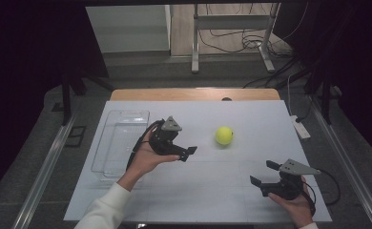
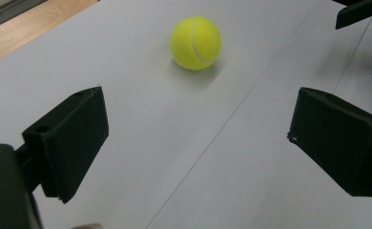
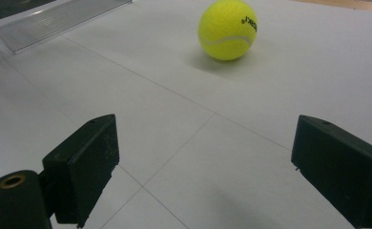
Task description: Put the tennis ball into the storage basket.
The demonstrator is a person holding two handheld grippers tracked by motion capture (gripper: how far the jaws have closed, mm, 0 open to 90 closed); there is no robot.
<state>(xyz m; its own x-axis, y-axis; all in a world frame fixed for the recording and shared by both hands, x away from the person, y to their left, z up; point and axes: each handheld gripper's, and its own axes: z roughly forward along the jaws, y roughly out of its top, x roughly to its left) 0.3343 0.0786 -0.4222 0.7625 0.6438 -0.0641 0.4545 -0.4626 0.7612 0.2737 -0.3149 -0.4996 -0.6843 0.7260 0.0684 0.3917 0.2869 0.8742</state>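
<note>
On the white table [image 1: 208,191] we've got the tennis ball [image 1: 224,135] sitting free near the middle, just right of our left gripper [image 1: 186,153] and well apart from the right gripper [image 1: 262,172]. Both sets of jaws stand wide, nothing between them. We judge the left one is aimed at the ball w/ jaws spread to straddle it; the right waits low near the front edge, also facing the ball. Clear tray [image 1: 119,140] lies at the left, prob. the drop spot. Ball's round, so no long axis & no real heading; its seam [image 2: 196,45] curves across the side toward the left gripper, black logo [image 3: 248,22] faces the right.
</note>
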